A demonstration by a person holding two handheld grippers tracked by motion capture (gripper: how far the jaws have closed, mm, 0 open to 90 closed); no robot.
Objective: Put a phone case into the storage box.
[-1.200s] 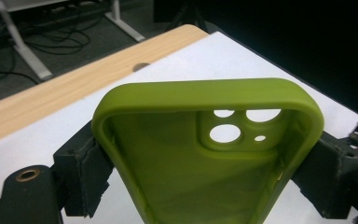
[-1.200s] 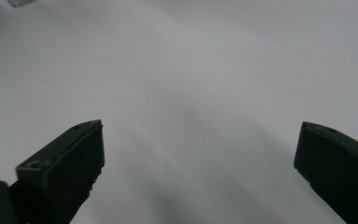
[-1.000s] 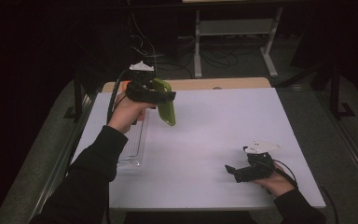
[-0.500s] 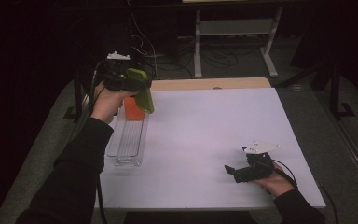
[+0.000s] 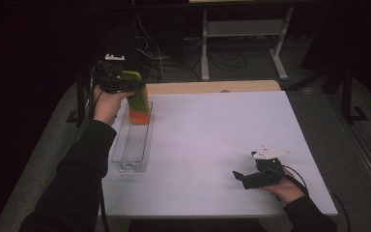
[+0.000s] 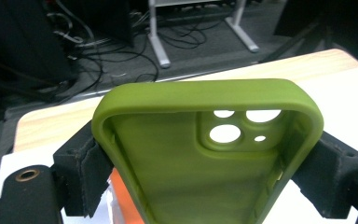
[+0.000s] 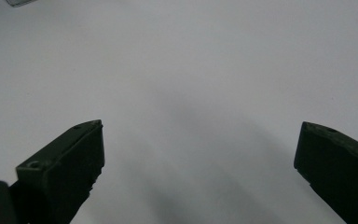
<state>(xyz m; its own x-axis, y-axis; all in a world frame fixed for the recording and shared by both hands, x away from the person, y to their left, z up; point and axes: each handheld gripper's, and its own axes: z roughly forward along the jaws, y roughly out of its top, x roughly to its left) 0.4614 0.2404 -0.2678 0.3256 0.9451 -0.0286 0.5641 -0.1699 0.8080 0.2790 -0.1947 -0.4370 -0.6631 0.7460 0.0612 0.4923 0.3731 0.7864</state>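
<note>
While the left hand-held gripper (image 5: 125,83) stays clamped on the green phone case (image 6: 205,154) above the clear tray's (image 5: 130,145) far end, over an orange block (image 5: 137,116), the right hand-held gripper (image 5: 245,178) rests well apart from the tray on the surface (image 5: 212,140), jaws spread.

The green phone case (image 6: 205,163) is soft silicone with rounded corners and camera cut-outs near its top end. It is clamped by its long edges, open side facing the left gripper view, held above the orange case (image 5: 138,116) in the clear tray (image 5: 125,157).
</note>
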